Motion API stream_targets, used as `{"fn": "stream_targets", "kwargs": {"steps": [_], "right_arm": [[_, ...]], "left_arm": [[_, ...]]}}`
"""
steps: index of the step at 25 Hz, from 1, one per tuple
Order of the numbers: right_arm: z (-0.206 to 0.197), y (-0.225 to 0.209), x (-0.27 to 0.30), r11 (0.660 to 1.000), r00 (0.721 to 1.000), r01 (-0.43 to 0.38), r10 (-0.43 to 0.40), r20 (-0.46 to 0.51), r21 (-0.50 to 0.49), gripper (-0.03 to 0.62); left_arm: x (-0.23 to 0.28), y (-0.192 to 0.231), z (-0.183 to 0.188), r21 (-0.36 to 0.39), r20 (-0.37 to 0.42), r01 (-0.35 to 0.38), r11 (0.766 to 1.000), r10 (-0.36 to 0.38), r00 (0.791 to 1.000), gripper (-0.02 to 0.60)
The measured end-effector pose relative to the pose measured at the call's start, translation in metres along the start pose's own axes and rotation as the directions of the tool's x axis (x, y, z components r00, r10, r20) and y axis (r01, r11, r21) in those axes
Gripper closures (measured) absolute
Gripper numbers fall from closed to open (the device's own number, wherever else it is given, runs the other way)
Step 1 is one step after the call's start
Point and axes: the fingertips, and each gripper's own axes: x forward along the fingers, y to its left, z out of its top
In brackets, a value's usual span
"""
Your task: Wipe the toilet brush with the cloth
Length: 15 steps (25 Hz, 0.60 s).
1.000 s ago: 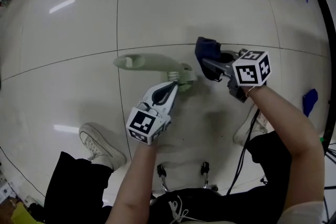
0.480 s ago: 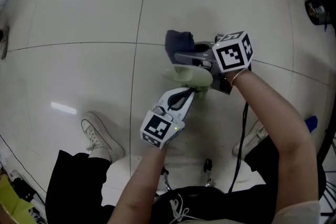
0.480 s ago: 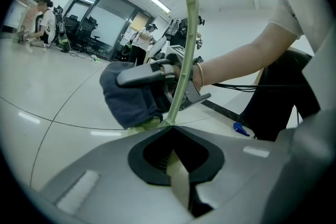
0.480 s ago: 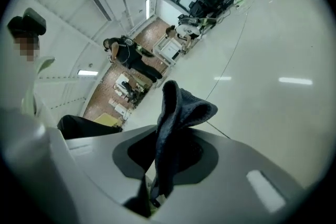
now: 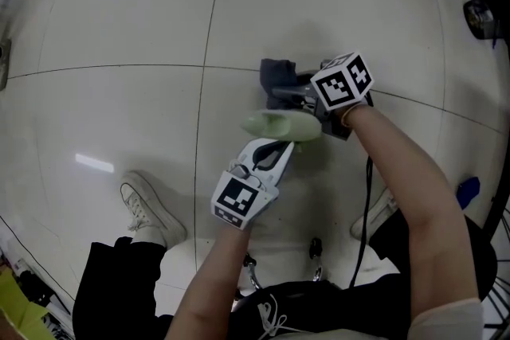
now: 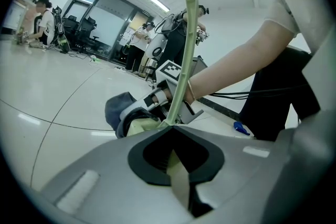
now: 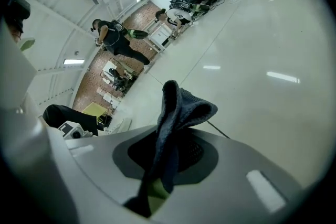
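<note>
In the head view the pale green toilet brush (image 5: 283, 125) is held up off the floor between the two grippers. My left gripper (image 5: 279, 143) is shut on it; in the left gripper view the green handle (image 6: 182, 50) rises straight up from the closed jaws (image 6: 169, 126). My right gripper (image 5: 280, 95) is shut on a dark blue cloth (image 5: 278, 76), which sits against the far side of the brush. The cloth (image 7: 176, 113) stands bunched between the jaws in the right gripper view, with a sliver of green behind it. From the left gripper's camera the cloth (image 6: 118, 110) wraps the brush's lower part.
The floor is glossy white tile. A white sneaker (image 5: 147, 207) is at lower left and another shoe (image 5: 374, 215) at right. Stool casters (image 5: 313, 251) and a black cable (image 5: 364, 227) lie near me. A small blue object (image 5: 468, 189) is at far right. People and office chairs stand far off.
A second ago the brush lay stretched out to the left and apart from the cloth. The left gripper has swung it upright and inward, and the right gripper has brought the cloth against it.
</note>
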Motion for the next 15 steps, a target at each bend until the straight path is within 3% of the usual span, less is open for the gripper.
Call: {"fn": "stream_targets", "kwargs": {"steps": [11,15], "right_arm": [[-0.051,-0.053,-0.045,0.984,0.987,0.155,-0.157,0.02,0.088,0.523],[-0.057,-0.051,-0.072,0.96,0.957,0.281,-0.28,0.081,-0.002,0.523]], "left_arm": [[0.0,0.001,0.0,-0.014,0.013,-0.005,1.0,0.006,1.0,0.575],[0.0,0.002,-0.001,-0.01,0.004,-0.002,1.0,0.002,1.0,0.575]]}}
